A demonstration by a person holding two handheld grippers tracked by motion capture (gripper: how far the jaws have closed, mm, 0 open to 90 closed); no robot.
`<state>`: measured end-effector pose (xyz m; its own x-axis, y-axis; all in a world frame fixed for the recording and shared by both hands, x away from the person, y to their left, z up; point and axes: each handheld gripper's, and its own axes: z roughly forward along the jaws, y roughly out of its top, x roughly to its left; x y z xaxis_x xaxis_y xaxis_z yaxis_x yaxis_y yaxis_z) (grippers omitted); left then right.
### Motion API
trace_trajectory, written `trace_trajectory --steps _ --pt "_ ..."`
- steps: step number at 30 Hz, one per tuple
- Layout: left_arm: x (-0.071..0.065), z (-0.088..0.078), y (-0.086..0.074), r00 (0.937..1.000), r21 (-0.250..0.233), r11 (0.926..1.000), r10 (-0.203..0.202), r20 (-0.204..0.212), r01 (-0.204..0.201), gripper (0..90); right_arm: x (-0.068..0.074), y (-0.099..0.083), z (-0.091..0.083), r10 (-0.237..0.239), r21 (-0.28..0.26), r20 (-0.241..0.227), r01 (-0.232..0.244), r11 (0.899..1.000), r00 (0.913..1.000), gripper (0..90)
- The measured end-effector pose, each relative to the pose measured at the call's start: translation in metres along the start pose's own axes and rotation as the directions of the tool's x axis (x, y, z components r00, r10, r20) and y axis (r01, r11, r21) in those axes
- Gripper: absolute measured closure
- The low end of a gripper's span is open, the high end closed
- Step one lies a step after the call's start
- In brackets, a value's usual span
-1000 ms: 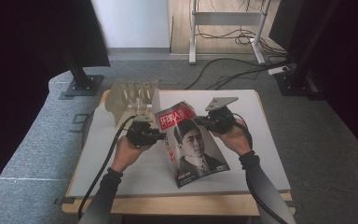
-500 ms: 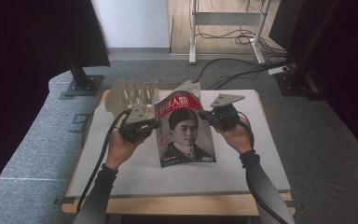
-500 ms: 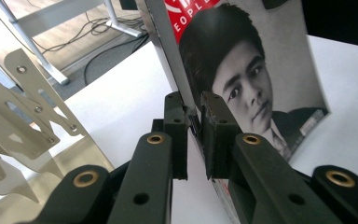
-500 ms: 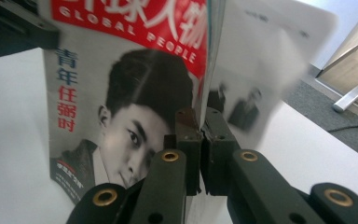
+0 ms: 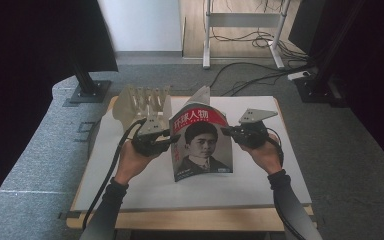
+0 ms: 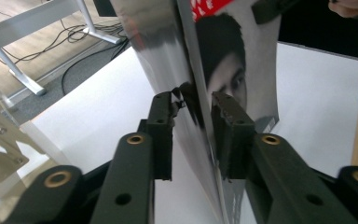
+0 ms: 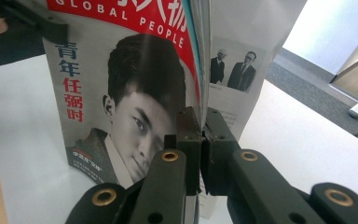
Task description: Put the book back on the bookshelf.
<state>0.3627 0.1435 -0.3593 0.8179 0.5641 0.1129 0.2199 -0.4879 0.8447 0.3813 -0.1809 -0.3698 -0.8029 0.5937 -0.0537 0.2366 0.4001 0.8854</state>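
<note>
We see the magazine [image 5: 202, 145] held upright above the middle of the table [image 5: 260, 185], its cover facing the near edge. Its long axis runs up and down: the red title band is at the top and the bottom edge hangs just over the white tabletop. The spine side is toward the left edge of the table, the open side toward the right edge.

The left gripper [image 5: 166, 140] has its jaws standing either side of the magazine's left edge. In the left gripper view the left gripper [image 6: 193, 109] shows a clear gap between the left pad and the pages, so it is narrowly open around the edge, not pinching; these jaws have just been opening, with the magazine between them.

The right gripper [image 5: 228, 132] grips the right edge of the cover. In the right gripper view the right gripper [image 7: 200, 126] has its pads pressed together on the cover sheet.

On the magazine [image 7: 135, 107] we read "GLOBAL PEOPLE" in white on the red band, under large white Chinese characters. Down the left of the portrait run blue and red Chinese characters. An inner page behind the cover shows a small photo of two people in suits.

Behind the magazine, near the far left corner, stands a clear rack [image 5: 142, 100].
</note>
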Motion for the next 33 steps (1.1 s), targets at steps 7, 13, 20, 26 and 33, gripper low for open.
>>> trace_trajectory --steps 7,13,20,26,33 --pt "0.0 -0.002 0.004 0.9992 0.065 0.9973 0.033 0.021 -0.034 80.8 -0.002 -0.004 -0.005 0.001 -0.003 -0.015 -0.001 1.0 0.9999 85.3" --pt "-0.004 0.014 0.008 0.9984 0.127 0.9911 0.036 0.044 -0.041 69.9 0.0 -0.006 -0.008 -0.007 -0.008 -0.032 0.006 1.0 0.9995 85.3" --pt "0.001 0.018 0.011 0.999 0.12 0.9928 -0.002 0.044 -0.004 85.4 -0.003 -0.01 -0.011 0.006 -0.005 -0.033 -0.006 1.0 0.9994 83.4" --pt "0.006 0.015 0.01 0.999 0.1 0.9949 -0.013 0.043 0.009 86.9 -0.008 -0.022 -0.01 0.039 0.022 0.014 -0.04 0.999 0.9991 69.5" --pt "0.015 0.009 0.005 0.9987 0.096 0.9946 -0.041 0.031 0.038 86.9 -0.013 -0.041 -0.008 0.074 0.058 0.047 -0.077 0.995 0.9961 50.3"
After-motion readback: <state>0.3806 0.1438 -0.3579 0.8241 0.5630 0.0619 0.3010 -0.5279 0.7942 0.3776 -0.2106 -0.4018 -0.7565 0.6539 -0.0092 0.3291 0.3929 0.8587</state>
